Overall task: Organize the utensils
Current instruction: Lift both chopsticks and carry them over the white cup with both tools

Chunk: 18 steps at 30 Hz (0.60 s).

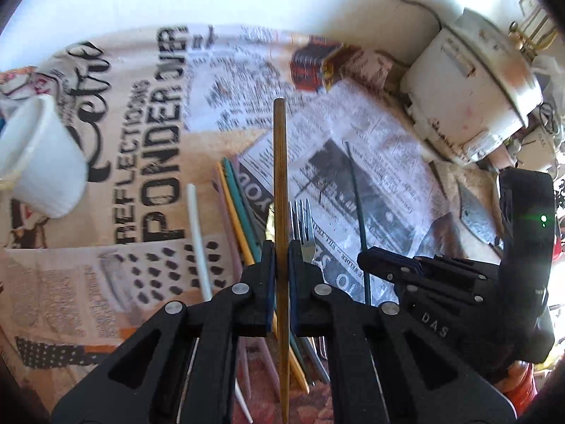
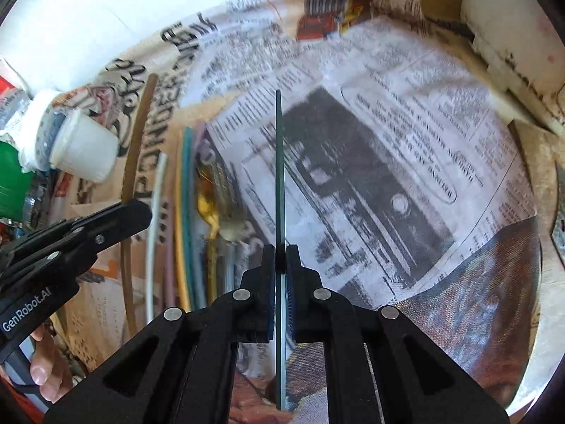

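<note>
My left gripper (image 1: 281,247) is shut on a brown wooden chopstick (image 1: 280,176) that points forward above the newspaper. My right gripper (image 2: 280,251) is shut on a thin dark green chopstick (image 2: 278,176); it also shows in the left wrist view (image 1: 358,205), with the right gripper (image 1: 367,258) at its near end. On the newspaper lie coloured chopsticks (image 1: 235,208), a white stick (image 1: 197,233), a steel fork (image 1: 303,226) and a gold spoon (image 2: 208,208). The left gripper (image 2: 141,212) and its brown chopstick (image 2: 136,148) show at the left of the right wrist view.
A white plastic cup (image 1: 42,162) lies on its side at the left, also in the right wrist view (image 2: 88,152). A white appliance (image 1: 473,99) stands at the back right. Newspaper sheets (image 2: 388,141) cover the table. Bottles and a green object (image 2: 14,176) crowd the far left.
</note>
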Motion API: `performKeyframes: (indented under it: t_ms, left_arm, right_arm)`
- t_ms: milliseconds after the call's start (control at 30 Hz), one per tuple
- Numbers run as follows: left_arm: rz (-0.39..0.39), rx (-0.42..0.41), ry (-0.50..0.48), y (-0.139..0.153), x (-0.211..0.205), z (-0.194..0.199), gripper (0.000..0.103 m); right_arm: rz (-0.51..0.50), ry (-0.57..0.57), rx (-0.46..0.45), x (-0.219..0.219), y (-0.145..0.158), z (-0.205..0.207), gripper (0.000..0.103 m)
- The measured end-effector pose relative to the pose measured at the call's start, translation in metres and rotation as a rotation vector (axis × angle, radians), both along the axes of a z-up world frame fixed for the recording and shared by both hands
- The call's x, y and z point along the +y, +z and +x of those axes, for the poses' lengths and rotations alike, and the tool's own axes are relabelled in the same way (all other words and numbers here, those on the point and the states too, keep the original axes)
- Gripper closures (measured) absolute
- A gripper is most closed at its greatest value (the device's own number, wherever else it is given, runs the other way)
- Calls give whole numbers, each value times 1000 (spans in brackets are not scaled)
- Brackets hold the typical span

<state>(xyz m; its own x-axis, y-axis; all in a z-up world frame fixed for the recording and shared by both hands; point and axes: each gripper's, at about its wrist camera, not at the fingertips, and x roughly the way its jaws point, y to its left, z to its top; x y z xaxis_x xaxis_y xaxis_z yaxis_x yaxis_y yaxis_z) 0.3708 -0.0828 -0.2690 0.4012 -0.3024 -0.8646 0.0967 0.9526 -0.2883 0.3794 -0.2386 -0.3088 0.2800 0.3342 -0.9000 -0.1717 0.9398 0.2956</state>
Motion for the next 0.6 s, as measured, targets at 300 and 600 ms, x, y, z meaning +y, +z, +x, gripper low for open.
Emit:
performKeyframes:
  t_ms: [300,600]
  left_arm:
    - [11,-152,139,54,37,-23,98]
    - [33,-307,315,103,92,-37,98]
  right_arm:
    - [38,84,-189,24,61,-3,98]
    - [97,198,-321,61,110,5,98]
